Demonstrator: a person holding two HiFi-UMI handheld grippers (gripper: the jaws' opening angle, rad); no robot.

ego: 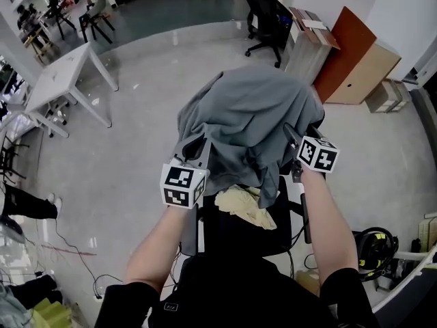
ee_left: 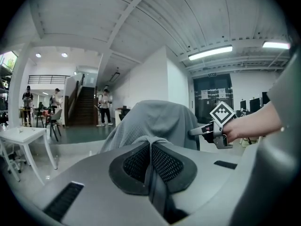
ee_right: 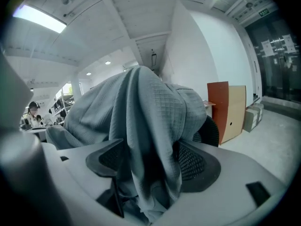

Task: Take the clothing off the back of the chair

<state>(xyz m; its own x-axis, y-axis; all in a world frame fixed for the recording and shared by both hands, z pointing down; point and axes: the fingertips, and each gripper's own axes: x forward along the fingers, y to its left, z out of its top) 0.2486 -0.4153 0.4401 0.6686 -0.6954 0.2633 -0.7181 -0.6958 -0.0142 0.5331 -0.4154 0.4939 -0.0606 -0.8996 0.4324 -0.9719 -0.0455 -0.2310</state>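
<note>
Grey garment (ego: 246, 111), thin and soft with a fine waffle weave, draped in deep loose folds over the back of the black office chair (ego: 239, 234). Top of the back fully covered. Only a curved sliver of dark mesh showing beside the cloth in the right gripper view. One long fold hanging down on the seat side.

Left gripper (ego: 200, 144) at the garment's left edge, jaws pressed together on a small gathered tuft of the grey cloth. Dark textured pads meeting with just that pinch between them in the left gripper view. Smooth grey plastic body, with a black-and-white square-patterned cube behind.

Right gripper (ego: 289, 132) at the garment's right side, jaws spread wide. A thick hanging fold of the cloth lying loose in the gap, dotted rubbery pads on either side, not closed on it.

On the seat, just beside the hanging fold: a crumpled pale yellow cloth (ego: 244, 207), rumpled and matte.

Behind, on the glossy pale floor: a white table (ego: 65, 80), a flat rust-brown board (ego: 348, 46) leaning next to a light wooden panel (ego: 372, 74), and a cardboard box (ego: 386, 96), contents impossible to tell.
</note>
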